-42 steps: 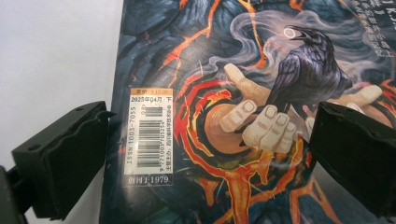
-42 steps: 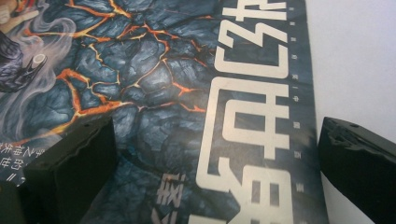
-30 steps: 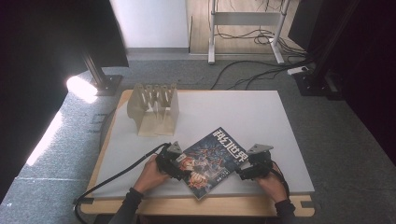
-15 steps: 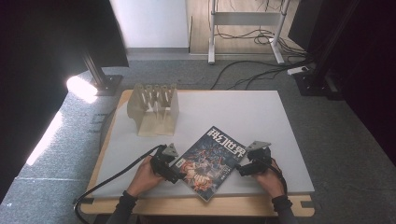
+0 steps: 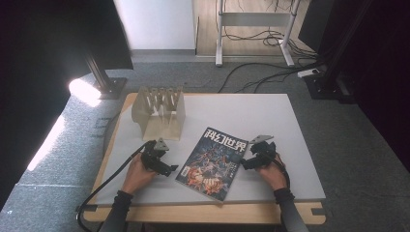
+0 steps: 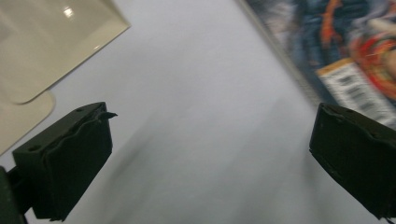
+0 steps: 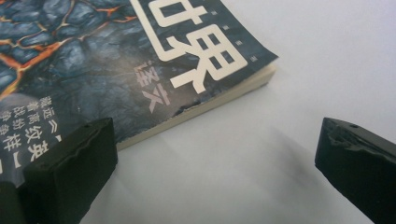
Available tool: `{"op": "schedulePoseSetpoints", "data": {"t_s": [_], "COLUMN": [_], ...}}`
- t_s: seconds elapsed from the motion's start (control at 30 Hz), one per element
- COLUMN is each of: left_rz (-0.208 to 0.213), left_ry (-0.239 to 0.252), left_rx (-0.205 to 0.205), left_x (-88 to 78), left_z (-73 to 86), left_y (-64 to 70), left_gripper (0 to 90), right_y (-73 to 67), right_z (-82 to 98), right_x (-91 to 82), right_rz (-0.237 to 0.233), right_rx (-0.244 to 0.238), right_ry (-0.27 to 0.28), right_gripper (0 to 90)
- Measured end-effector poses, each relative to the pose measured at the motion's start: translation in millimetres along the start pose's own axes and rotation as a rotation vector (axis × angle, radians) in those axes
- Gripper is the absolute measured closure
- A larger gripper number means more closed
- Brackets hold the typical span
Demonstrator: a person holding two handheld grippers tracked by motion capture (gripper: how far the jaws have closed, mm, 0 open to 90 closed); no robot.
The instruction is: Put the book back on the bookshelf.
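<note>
On the grey bench (image 5: 270, 116) a magazine (image 5: 212, 162) lies flat and askew between the left gripper (image 5: 167, 169) and right gripper (image 5: 246, 163), apart from both. Its far corner is cut off in the left gripper view, blurred beside a barcode label. Dark cracked-lava cover, large white characters, one corner frayed. Both grippers' jaws gape wide, holding nothing. A beige rack (image 5: 159, 112) stands behind.
</note>
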State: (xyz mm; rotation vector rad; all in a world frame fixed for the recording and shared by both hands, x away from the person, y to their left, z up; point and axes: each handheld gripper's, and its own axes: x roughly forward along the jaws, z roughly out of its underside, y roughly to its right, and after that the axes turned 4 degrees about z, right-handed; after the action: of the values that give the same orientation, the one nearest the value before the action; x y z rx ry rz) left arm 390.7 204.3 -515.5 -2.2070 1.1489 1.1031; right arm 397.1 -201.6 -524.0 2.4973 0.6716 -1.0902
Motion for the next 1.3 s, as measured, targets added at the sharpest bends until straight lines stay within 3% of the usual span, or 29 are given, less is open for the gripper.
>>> {"op": "schedulePoseSetpoints", "data": {"t_s": [0.1, 0.2, 0.23, 0.37, 0.5, 0.97, 1.1, 1.3], "left_rz": [0.025, 0.08, 0.073, 0.079, 0.097, 0.229, 0.252, 0.248], "left_ry": [0.016, 0.046, 0.054, 0.064, 0.07, 0.064, 0.062, 0.067], "left_rx": [-0.003, 0.002, 0.021, 0.031, 0.066, 0.187, 0.214, 0.206], "left_x": [7.6, 13.9, 13.5, 13.3, 12.9, 22.7, 26.8, 28.3], "left_z": [0.0, -0.4, -0.1, 1.8, 2.6, -8.7, -13.9, -15.0], "left_y": [-1.2, 3.3, 6.7, 11.6, 21.4, 61.5, 71.6, 75.8], "left_gripper": [0.0, 0.0, 0.0, 0.0, 0.0, 0.0, 0.0, 0.0], "right_y": [2.4, 5.2, 6.0, 7.8, 10.0, 13.4, 13.4, 16.5], "right_z": [-5.0, -10.5, -11.8, -15.8, -23.8, -43.8, -48.7, -50.7], "right_x": [5.3, 11.3, 12.4, 15.9, 22.1, 42.1, 47.5, 41.7], "right_rz": [-0.006, -0.022, -0.022, -0.019, 0.0, 0.028, 0.025, 0.006], "right_rx": [0.005, 0.016, 0.014, 0.017, 0.019, 0.046, 0.055, 0.063], "right_ry": [0.0, -0.002, -0.002, -0.006, -0.01, -0.013, -0.004, 0.002], "right_gripper": [0.0, 0.0, 0.0, 0.0, 0.0, 1.5, 1.6, 5.5]}}
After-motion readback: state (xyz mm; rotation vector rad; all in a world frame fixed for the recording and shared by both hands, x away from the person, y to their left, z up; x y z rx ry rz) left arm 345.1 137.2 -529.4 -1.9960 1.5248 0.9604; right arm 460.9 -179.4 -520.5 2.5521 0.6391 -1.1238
